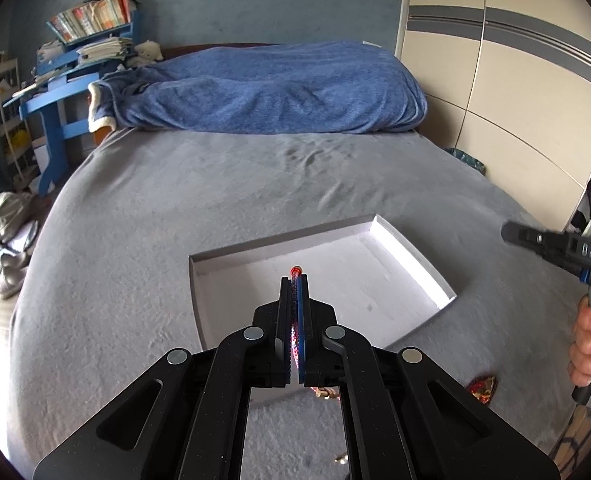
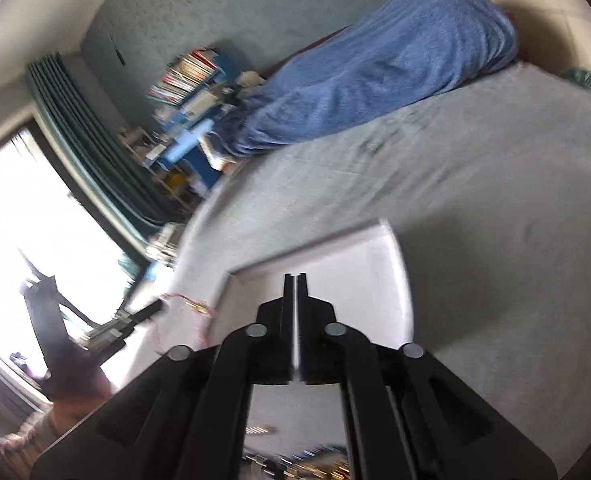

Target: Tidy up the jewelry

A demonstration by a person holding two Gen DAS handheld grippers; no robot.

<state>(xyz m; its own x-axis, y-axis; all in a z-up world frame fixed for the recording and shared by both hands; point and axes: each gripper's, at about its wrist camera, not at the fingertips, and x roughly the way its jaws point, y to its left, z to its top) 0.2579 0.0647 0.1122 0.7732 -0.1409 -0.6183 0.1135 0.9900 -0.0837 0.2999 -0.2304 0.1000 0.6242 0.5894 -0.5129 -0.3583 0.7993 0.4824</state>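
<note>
A shallow white box [image 1: 411, 256] lies on the grey bed. My left gripper [image 1: 294, 278] is shut on a beaded red and pink necklace [image 1: 295, 270] and holds it over the box; its gold clasp end [image 1: 324, 392] hangs below the fingers. In the blurred right wrist view my right gripper [image 2: 295, 276] is shut and empty above the same box [image 2: 375, 256]. The left gripper [image 2: 147, 310] shows there at the left with the thin necklace strand [image 2: 193, 304] trailing from it. The right gripper [image 1: 511, 233] also shows at the right edge of the left wrist view.
A red and gold ornament [image 1: 483, 388] lies on the grey bed cover [image 1: 155, 208] near the front right. More blurred jewelry [image 2: 295, 464] lies at the near edge. A blue blanket [image 1: 271, 88] is heaped at the bed's head. A wardrobe [image 1: 495, 80] stands right, a cluttered blue shelf [image 1: 79, 48] left.
</note>
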